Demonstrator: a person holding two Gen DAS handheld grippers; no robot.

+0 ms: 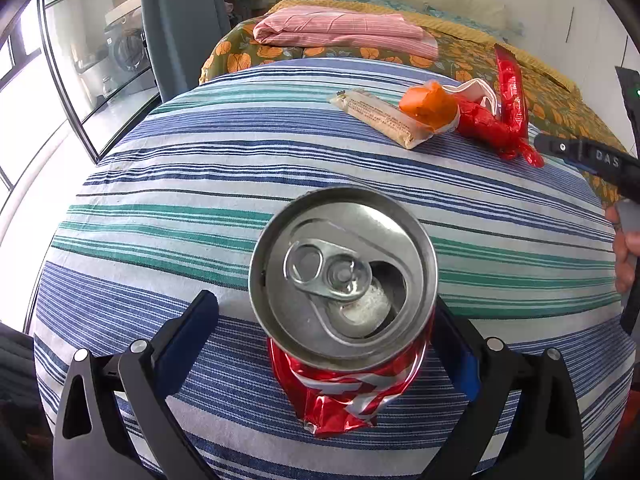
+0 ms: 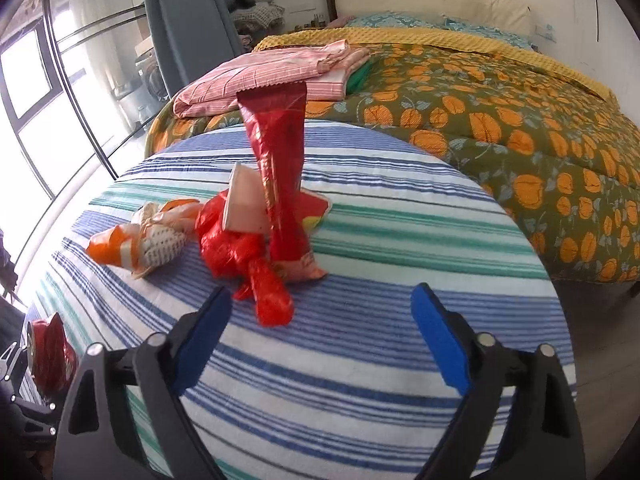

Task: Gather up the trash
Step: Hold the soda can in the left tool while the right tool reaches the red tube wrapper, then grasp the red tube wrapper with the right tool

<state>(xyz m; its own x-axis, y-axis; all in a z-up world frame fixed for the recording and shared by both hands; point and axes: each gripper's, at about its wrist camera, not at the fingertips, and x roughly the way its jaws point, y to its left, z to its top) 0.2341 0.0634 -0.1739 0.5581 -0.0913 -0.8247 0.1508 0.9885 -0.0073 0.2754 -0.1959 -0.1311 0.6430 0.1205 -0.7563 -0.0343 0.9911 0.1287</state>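
Note:
A crushed red soda can (image 1: 344,280) stands upright on the striped cloth (image 1: 200,184), its silver top facing my left wrist camera. My left gripper (image 1: 328,312) is open; the can sits between its fingers, close against the right finger, apart from the left one. The can also shows at the far left of the right wrist view (image 2: 50,360). A pile of wrappers lies farther on: a red twisted wrapper (image 2: 256,256), a tall red packet (image 2: 280,168), an orange-white wrapper (image 2: 132,244) and a beige packet (image 1: 384,118). My right gripper (image 2: 320,320) is open and empty just short of the red wrapper.
The striped cloth covers a rounded surface beside a bed with an orange-flowered quilt (image 2: 500,128). Folded pink fabric (image 2: 272,76) lies on the bed. A grey curtain (image 2: 188,28) and glass doors (image 2: 60,92) are at the left. The right gripper's body (image 1: 592,160) shows in the left view.

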